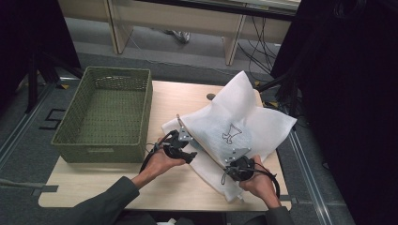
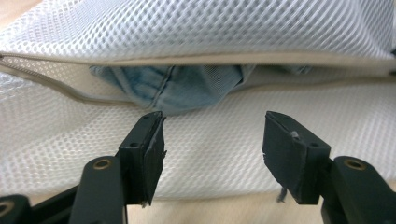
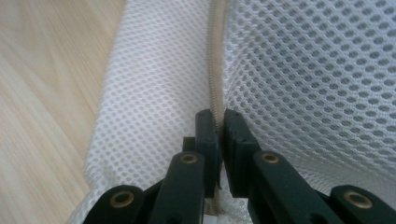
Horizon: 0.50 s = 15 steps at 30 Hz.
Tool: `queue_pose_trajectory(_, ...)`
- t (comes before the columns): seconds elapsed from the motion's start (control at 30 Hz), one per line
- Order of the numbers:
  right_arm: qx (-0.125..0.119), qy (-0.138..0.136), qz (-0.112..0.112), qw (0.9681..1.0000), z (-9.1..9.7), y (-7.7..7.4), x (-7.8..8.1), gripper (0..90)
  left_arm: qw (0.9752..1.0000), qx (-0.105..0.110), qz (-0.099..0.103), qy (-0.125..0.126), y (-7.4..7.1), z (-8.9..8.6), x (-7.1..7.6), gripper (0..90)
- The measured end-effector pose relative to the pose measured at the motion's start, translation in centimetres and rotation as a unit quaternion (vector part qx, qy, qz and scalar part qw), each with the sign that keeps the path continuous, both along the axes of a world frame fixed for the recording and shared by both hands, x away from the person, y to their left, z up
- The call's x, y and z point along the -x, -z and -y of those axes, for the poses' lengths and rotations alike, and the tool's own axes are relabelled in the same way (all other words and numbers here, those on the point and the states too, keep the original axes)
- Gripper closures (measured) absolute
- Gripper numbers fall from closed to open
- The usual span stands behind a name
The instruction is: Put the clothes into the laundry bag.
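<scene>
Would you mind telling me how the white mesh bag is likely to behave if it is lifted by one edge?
The mesh bag would probably sag, since it lies crumpled. The denim inside may slide toward the open zipper. It likely stays light.

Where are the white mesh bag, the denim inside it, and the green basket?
white mesh bag (image 1: 263, 126), high view, its upper panel.
denim (image 2: 187, 88), left gripper view, fold showing in the bag's opening.
green basket (image 1: 101, 152), high view, its near wall.

White mesh laundry bag (image 1: 234, 126), unzipped (denim garment (image 2: 177, 88) inside), lying on table
</scene>
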State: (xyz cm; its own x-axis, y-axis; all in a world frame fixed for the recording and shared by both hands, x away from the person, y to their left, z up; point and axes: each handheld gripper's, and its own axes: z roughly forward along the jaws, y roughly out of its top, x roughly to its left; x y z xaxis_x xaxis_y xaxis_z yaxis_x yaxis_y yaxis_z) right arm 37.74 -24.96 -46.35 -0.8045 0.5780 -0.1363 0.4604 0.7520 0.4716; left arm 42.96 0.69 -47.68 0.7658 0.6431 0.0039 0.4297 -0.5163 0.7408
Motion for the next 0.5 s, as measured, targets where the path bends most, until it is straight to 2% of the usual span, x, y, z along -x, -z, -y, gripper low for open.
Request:
queue_pose_trajectory(0.03,0.007,-0.003,0.005,1.0000,0.4,0.0,-0.1,86.2,1.0000,0.001,-0.001,-0.001,0.0,-0.1,0.2,38.3)
queue_pose_trajectory(0.07,0.005,0.007,-0.001,1.0000,0.7,0.0,-0.1,86.1,1.0000,0.003,-0.003,0.002,0.0,-0.2,0.5,38.3)
queue_pose_trajectory(0.1,0.005,0.015,0.005,0.9999,1.6,0.0,-0.3,84.8,1.0000,0.006,-0.005,0.005,0.0,-0.3,0.8,38.0)
queue_pose_trajectory(0.13,0.005,0.015,0.005,0.9999,1.6,0.0,-0.3,84.8,0.9999,0.006,-0.004,0.013,-0.1,-0.3,1.0,38.0)
queue_pose_trajectory(0.2,-0.003,0.028,0.018,0.9994,1.8,-0.1,-0.1,81.0,0.9999,0.000,0.001,0.016,-0.2,-0.4,1.4,37.9)
queue_pose_trajectory(0.23,-0.009,0.037,0.033,0.9987,1.7,-0.2,0.0,78.1,0.9998,0.001,0.002,0.018,-0.3,-0.4,1.5,37.7)
queue_pose_trajectory(0.27,-0.006,0.034,0.038,0.9987,1.5,-0.5,0.1,74.8,0.9999,0.005,0.001,0.015,-0.4,-0.5,1.6,37.7)
queue_pose_trajectory(0.3,-0.009,0.027,0.054,0.9981,1.2,-0.8,0.1,71.8,0.9998,0.005,0.001,0.018,-0.5,-0.6,1.6,37.6)
queue_pose_trajectory(0.33,-0.019,0.021,0.085,0.9960,0.5,-1.6,0.4,67.5,0.9998,0.008,0.001,0.017,-0.5,-0.6,1.7,37.4)
queue_pose_trajectory(0.37,-0.019,0.021,0.085,0.9960,0.5,-1.6,0.4,67.5,0.9998,0.008,0.000,0.020,-0.5,-0.7,1.7,37.4)
queue_pose_trajectory(0.4,-0.023,0.020,0.098,0.9948,0.1,-2.0,0.6,65.6,0.9998,0.008,-0.003,0.017,-0.5,-0.7,1.7,37.2)
queue_pose_trajectory(0.47,-0.028,0.024,0.136,0.9901,-0.7,-2.5,0.7,59.4,0.9998,0.011,-0.005,0.013,-0.5,-0.9,1.9,36.6)
queue_pose_trajectory(0.5,-0.028,0.014,0.167,0.9854,-1.6,-3.1,0.4,56.6,0.9998,0.008,-0.004,0.016,-0.5,-1.0,1.9,36.2)
